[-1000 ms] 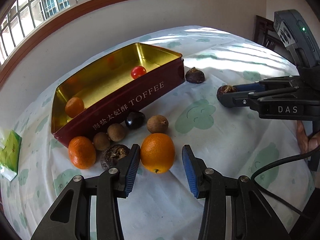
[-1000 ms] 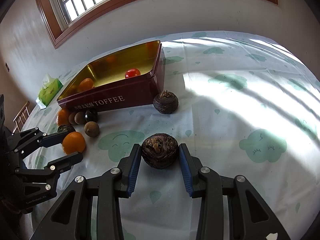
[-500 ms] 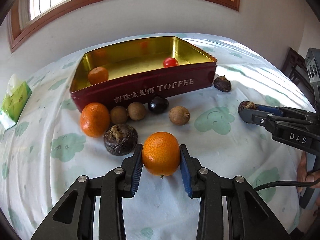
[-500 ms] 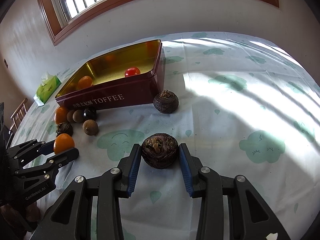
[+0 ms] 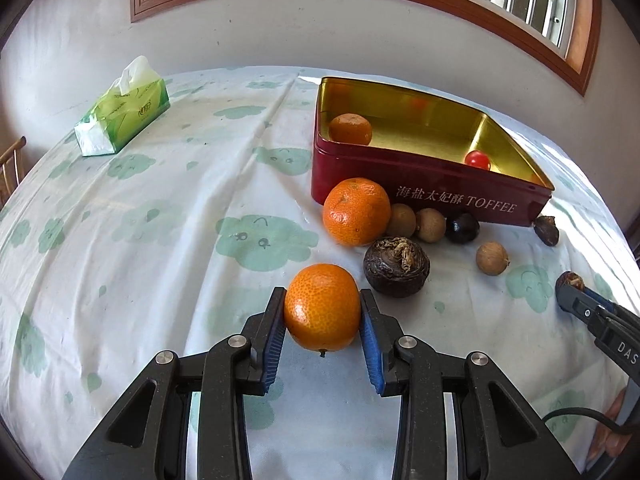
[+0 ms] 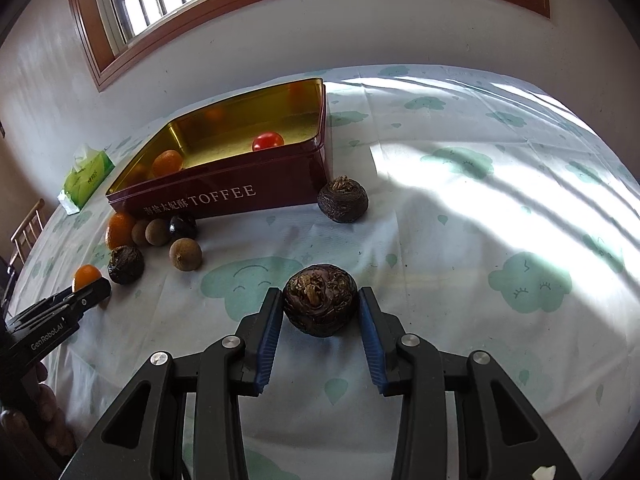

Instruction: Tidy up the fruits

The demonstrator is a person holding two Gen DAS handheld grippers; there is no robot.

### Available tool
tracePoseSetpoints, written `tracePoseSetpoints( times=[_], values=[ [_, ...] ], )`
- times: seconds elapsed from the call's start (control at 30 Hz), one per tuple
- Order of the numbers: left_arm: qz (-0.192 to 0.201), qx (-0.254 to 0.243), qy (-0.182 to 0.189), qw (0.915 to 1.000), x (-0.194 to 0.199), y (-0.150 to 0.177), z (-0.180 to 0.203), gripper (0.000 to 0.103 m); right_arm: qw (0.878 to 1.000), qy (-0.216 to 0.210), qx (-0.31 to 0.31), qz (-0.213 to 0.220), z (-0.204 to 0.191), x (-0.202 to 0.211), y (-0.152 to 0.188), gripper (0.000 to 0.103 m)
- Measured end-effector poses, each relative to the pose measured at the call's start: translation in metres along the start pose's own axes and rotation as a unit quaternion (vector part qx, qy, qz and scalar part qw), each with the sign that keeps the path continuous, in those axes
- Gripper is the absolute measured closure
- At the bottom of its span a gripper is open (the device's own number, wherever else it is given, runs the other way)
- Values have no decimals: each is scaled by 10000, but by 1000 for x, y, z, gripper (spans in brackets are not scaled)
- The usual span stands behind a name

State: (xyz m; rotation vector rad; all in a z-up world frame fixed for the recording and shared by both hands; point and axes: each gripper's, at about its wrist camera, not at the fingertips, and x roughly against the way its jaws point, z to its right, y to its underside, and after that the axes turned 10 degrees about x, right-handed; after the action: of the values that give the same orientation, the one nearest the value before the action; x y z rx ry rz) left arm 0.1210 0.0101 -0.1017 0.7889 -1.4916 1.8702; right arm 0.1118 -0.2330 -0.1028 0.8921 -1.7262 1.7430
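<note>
our left gripper is clamped on a tangerine just off the cloth, near the toffee tin. our right gripper is clamped on a dark water chestnut, well in front of the tin.

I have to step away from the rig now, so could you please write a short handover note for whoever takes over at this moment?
Left gripper: jaws shut on an orange near the tablecloth.
Right gripper: jaws shut on a dark water chestnut, resting on the cloth.
Toffee tin: holds one small orange and a cherry tomato.
Done: those two fruits are in the tin.
Left: both held fruits, plus those lying outside the tin: a big orange, three brown longans, a small black fruit and two more water chestnuts.
</note>
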Motion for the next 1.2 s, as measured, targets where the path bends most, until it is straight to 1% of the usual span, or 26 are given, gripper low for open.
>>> tracePoseSetpoints(
  times=[0.1,0.33,0.37,0.43,0.47,0.5,0.53,0.57,0.6,0.67,0.8,0.93,1.03,1.13,1.17,1.2],
  values=[
    [2,-114,-148,9998,-1,2,5,67,10000,-7,-3,-1,1,0,0,67],
    [-3,-135,-186,9997,-2,2,6,66,10000,27,24,-13,1,0,0,67],
    [-5,-146,-196,9997,-2,2,7,65,10000,40,35,-17,0,0,0,67],
    [-6,-154,-244,9996,-3,2,8,61,10000,54,48,-22,0,0,0,67],
    [-10,-118,-285,9995,-3,2,6,51,10000,48,42,-21,0,0,0,67],
    [-46,-48,-304,9995,-4,1,4,32,10000,45,39,-20,0,0,0,67],
    [-122,-4,-197,9997,-6,1,2,25,10000,50,43,-21,0,0,0,67],
    [-168,-59,-146,9997,-6,2,3,16,10000,54,47,-22,0,0,0,67],
    [-210,-139,-192,9995,-7,3,6,13,10000,55,49,-24,0,0,0,67],
    [-206,-202,-276,9992,-8,4,9,12,10000,64,58,-28,-1,0,-1,67],
    [-201,-129,-196,9995,-7,4,6,12,9999,73,72,-36,-1,0,-1,66],
    [-110,101,7,9999,-3,3,-3,19,9999,74,75,-38,-1,-1,-1,66],
    [-69,229,91,9997,-1,2,-8,24,9999,67,69,-34,-1,0,-1,66],
    [-28,284,155,9995,1,2,-11,37,10000,45,53,-30,0,0,-1,66],
    [-15,305,171,9994,1,2,-12,44,10000,39,49,-28,0,0,-1,66],
    [-8,327,180,9993,2,2,-13,47,10000,30,42,-25,0,0,-1,66]
  ],
)
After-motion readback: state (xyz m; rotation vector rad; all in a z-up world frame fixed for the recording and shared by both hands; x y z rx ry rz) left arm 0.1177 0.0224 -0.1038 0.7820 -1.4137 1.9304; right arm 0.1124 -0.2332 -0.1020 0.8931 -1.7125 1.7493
